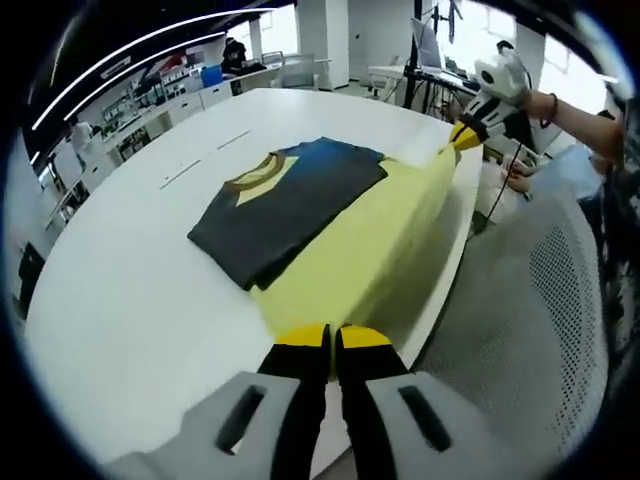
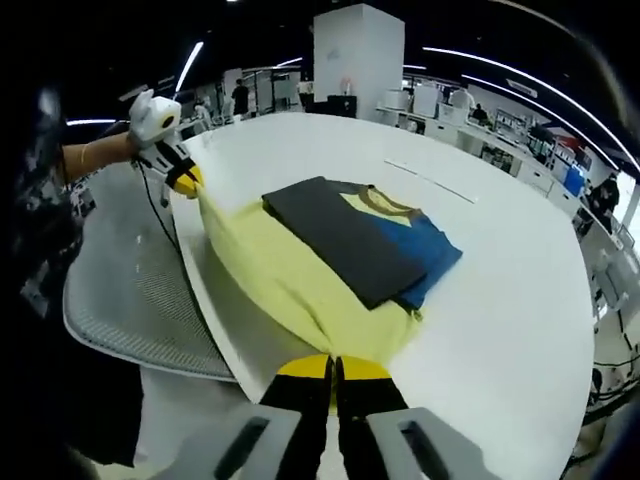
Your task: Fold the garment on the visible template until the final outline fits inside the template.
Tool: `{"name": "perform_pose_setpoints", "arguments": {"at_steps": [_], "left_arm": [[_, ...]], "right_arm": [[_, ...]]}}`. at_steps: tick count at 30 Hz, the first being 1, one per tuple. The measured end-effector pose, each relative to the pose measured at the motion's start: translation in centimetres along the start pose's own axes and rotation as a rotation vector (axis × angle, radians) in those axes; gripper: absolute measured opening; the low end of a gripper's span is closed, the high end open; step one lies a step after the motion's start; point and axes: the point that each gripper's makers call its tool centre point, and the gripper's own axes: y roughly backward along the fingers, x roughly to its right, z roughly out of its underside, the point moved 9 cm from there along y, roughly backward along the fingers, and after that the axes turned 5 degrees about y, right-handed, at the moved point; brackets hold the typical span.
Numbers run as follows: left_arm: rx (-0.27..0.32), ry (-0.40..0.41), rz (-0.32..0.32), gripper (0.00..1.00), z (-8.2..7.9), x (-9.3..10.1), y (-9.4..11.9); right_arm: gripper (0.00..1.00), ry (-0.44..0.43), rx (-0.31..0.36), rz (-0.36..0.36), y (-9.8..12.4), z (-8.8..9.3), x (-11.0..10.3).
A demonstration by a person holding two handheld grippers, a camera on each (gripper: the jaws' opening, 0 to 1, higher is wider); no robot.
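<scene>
- both yellow-tipped grippers, left [image 1: 333, 337] and right [image 2: 333, 368], are pinching the yellow, grey and blue garment's [image 1: 330, 225] near corners, jaws clamped
- it's lying half-folded on the round white table [image 1: 130, 300]
- no readable writing

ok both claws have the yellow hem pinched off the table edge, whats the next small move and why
Probably carry both claws, left and right, up and forward together, laying the yellow hem over the dark folded part. The yellow half hangs past the table edge, so the outline is too long.
</scene>
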Motion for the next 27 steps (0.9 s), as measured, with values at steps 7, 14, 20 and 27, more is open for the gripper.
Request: {"name": "perform_pose_setpoints", "arguments": {"at_steps": [7,14,20,27], "left_arm": [[0.039,0.005,-0.040,0.00,-1.6,-1.0,0.2],[0.087,-0.011,-0.083,0.00,-3.3,-2.3,0.3],[0.112,-0.021,-0.131,0.00,-4.6,-3.4,-0.1],[0.165,-0.001,-0.163,0.00,-5.9,-5.0,-0.2]], "right_arm": [[0.00,0.011,0.031,0.041,0.0,-1.5,1.4],[0.00,0.022,0.070,0.087,-0.1,-3.3,3.0],[0.00,0.045,0.076,0.122,-0.5,-4.5,4.2],[0.00,0.046,0.104,0.156,-0.8,-5.9,5.5]]}}
